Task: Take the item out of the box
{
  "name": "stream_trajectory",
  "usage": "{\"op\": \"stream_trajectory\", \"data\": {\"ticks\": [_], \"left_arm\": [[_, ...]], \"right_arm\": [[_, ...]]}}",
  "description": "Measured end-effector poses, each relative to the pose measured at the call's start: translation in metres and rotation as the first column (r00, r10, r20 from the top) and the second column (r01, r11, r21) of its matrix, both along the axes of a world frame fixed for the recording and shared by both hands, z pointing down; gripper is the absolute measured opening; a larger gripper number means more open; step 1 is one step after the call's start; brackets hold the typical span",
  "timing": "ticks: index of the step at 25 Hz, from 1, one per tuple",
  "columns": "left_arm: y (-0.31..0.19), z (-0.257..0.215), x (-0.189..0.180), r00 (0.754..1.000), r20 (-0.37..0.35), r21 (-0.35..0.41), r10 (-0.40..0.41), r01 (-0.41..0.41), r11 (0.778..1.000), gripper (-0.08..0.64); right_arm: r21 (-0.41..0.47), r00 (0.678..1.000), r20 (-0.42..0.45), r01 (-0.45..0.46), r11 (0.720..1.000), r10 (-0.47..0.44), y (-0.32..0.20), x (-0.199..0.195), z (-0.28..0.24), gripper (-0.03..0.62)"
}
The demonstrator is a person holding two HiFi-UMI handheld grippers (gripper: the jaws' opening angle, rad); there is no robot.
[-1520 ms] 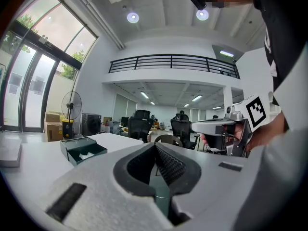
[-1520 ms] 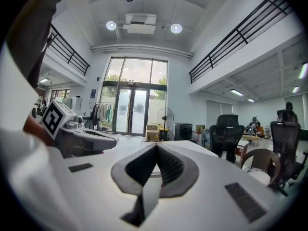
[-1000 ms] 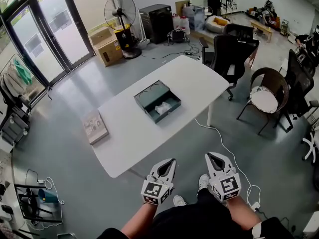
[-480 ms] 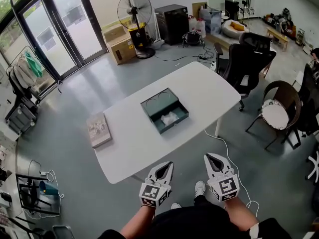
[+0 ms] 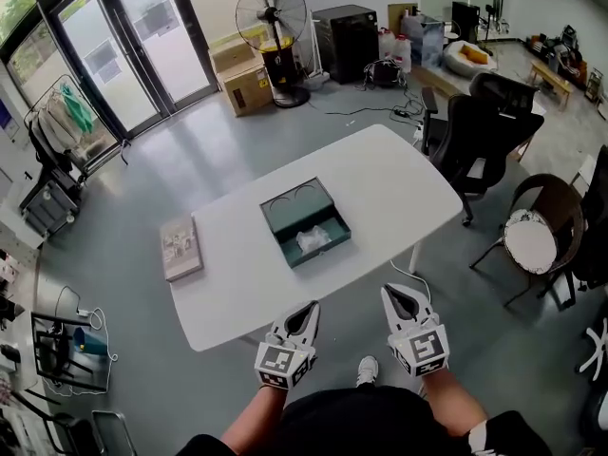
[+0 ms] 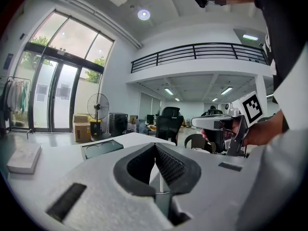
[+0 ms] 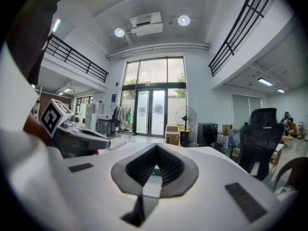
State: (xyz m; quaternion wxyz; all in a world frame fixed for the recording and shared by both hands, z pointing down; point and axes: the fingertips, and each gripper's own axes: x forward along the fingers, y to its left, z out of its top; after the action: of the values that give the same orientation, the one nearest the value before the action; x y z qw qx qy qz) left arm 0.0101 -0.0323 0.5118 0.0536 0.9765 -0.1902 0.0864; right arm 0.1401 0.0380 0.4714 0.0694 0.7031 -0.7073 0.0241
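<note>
An open dark green box (image 5: 304, 218) lies in the middle of the white table (image 5: 380, 174). A pale, clear-wrapped item (image 5: 313, 239) rests in the box's near half. Both grippers hang side by side off the table's near edge, well short of the box and pointing toward it. My left gripper (image 5: 310, 308) is shut and empty, its ribbed pads meeting at the tips (image 6: 155, 144). The right gripper (image 5: 397, 293) is also shut with nothing in it (image 7: 156, 146). The left gripper view shows the box (image 6: 101, 148) low on the tabletop ahead.
A flat beige book-like pack (image 5: 180, 248) lies at the table's left end. A black office chair (image 5: 480, 126) and a round wicker chair (image 5: 532, 240) stand to the right. A fan (image 5: 274, 17), cardboard boxes (image 5: 245, 79) and glass doors are beyond. A white cable (image 5: 418, 278) trails on the floor.
I have come closer to the table; both grippers have moved forward together and now sit just off its near edge. Both stay shut and empty.
</note>
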Motion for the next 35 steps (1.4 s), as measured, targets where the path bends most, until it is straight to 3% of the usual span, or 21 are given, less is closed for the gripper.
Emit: {"op": "stream_trajectory", "data": {"ticks": [11, 17, 26, 35], "left_arm": [[-0.028, -0.008, 0.029, 0.99, -0.001, 0.013, -0.139, 0.139, 0.99, 0.009], [-0.05, 0.003, 0.021, 0.986, -0.001, 0.001, -0.168, 0.168, 0.986, 0.009], [-0.131, -0.002, 0.004, 0.977, -0.033, 0.012, -0.209, 0.209, 0.978, 0.009], [-0.198, 0.001, -0.008, 0.977, -0.049, -0.001, -0.21, 0.21, 0.978, 0.009]], "right_arm": [[-0.005, 0.994, 0.013, 0.108, 0.994, -0.108, -0.033, 0.042, 0.005, 0.006], [-0.009, 0.986, 0.015, 0.164, 0.986, -0.164, -0.071, 0.033, 0.011, 0.006], [-0.012, 0.973, 0.049, 0.225, 0.974, -0.224, -0.165, 0.006, 0.014, 0.006], [-0.026, 0.958, 0.001, 0.287, 0.958, -0.287, -0.243, -0.016, 0.009, 0.006]]}}
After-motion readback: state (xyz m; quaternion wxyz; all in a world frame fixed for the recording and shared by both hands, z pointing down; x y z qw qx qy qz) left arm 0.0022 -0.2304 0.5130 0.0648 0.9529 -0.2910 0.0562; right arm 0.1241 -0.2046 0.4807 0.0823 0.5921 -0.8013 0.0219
